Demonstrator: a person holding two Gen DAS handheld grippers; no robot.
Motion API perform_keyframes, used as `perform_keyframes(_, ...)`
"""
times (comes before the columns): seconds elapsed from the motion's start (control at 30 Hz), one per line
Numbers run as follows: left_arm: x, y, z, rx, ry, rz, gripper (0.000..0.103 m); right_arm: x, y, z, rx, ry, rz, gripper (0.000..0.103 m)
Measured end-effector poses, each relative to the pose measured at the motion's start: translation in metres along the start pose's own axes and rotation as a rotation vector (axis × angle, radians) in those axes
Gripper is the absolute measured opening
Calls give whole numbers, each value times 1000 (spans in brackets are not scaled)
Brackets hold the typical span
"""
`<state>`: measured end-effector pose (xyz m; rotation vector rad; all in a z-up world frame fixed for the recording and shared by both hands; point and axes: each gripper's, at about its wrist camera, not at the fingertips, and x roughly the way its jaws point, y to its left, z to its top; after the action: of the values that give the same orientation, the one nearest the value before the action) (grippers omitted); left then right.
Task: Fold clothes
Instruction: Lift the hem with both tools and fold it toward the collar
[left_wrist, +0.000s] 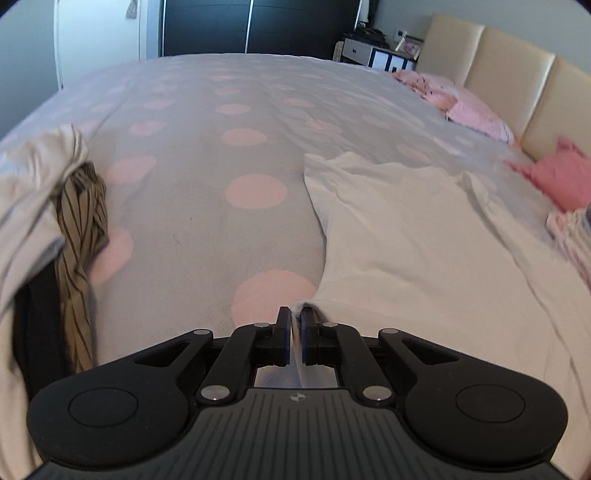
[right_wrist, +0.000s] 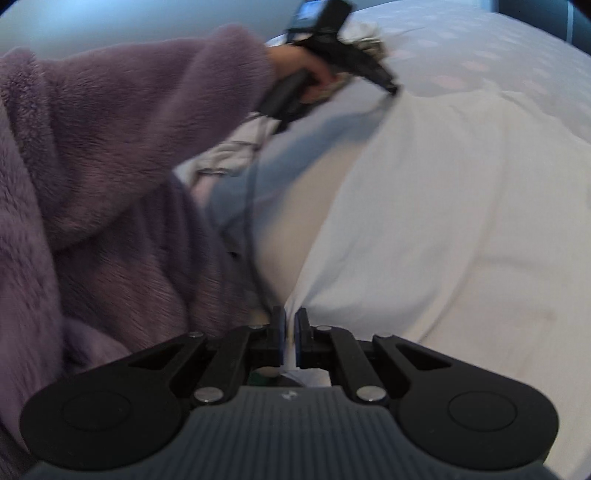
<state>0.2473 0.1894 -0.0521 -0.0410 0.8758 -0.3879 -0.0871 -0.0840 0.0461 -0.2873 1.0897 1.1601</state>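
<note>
I am pinching the near edge of a white T-shirt in both claws: my left claw is closed almost fully on a bunched bit of its hem, and my right claw is squeezed onto another fold of the same edge. The shirt is lying spread on the polka-dot bed, trailing away from me toward the pink pillows.

I am judging that so little cloth is sitting between the pads that a firm pull could slip it free, and an uneven lift could drag the far sleeve into wrinkles. The striped garment in the heap at my left could get caught up if I swing that way.

I cannot make out the shirt's far hem or neckline, and motion blur is smearing the right wrist view. My purple sleeve is blocking much of it.
</note>
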Motion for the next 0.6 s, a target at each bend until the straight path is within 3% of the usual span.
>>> perform_keyframes(0.23,6,45,-10,-187,-34,-150,3,58,31,32,39,50,160,6)
perform_keyframes(0.37,15,67,-18,-279,-48,-232,3,85,33,36,62,107,156,6)
perform_keyframes(0.6,27,77,-24,-283,-21,-263,4,117,29,35,85,159,126,8)
